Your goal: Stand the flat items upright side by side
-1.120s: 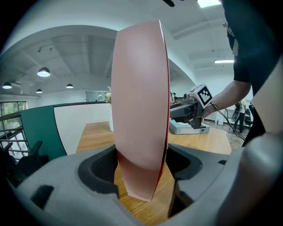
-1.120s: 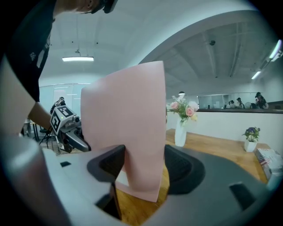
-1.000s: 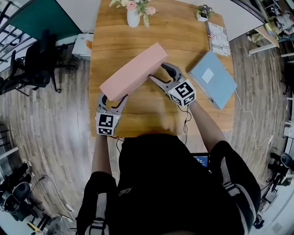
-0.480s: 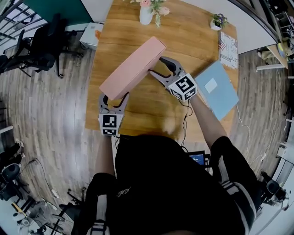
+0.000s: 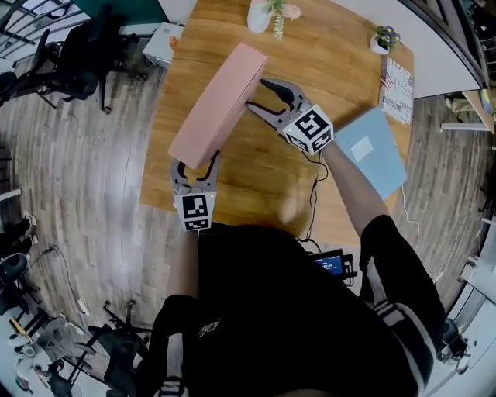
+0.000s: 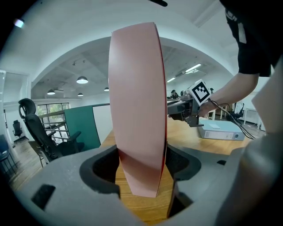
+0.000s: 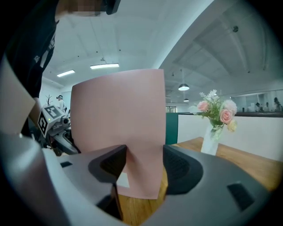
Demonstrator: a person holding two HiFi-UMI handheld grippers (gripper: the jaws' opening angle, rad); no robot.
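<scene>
Gripping: left gripper [image 5: 195, 163], right gripper [image 5: 256, 94] both clench pink box [image 5: 219, 101].
Table [image 5: 329, 74]: beneath jaws; box seemingly airborne, lower it level.

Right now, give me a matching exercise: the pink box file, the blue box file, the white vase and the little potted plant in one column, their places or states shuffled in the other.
1. pink box file
2. blue box file
3. white vase
4. potted plant

A. far right corner of the table
B. upright on its long edge
C. lying flat at the table's right edge
D. far edge, holding flowers

Pairs: 1-B, 2-C, 3-D, 4-A.
</scene>
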